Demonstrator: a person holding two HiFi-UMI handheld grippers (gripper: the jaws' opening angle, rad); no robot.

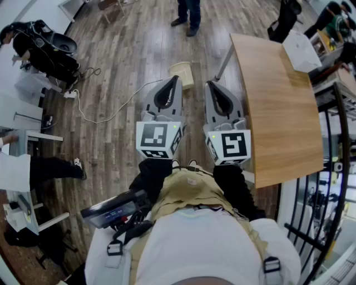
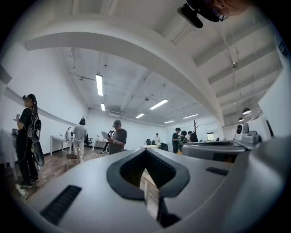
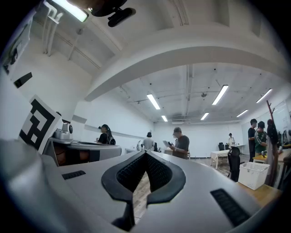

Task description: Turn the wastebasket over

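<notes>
A small cream wastebasket (image 1: 182, 72) stands on the wood floor ahead of me, and both grippers are apart from it. My left gripper (image 1: 175, 80) is held level, its tip just short of the basket's near side in the head view, jaws shut with nothing between them. My right gripper (image 1: 211, 85) is beside it, to the basket's right, also shut and empty. In the left gripper view the left gripper (image 2: 146, 153) points across the room at the people, with the closed jaw tips meeting. The right gripper view shows the right gripper (image 3: 145, 154) the same way. Neither gripper view shows the basket clearly.
A wooden table (image 1: 278, 100) runs along the right, with a white crate (image 1: 302, 51) on its far end. A white cable (image 1: 111, 111) lies on the floor at left. A person (image 1: 189, 14) stands beyond the basket. A black railing (image 1: 328, 183) is at far right.
</notes>
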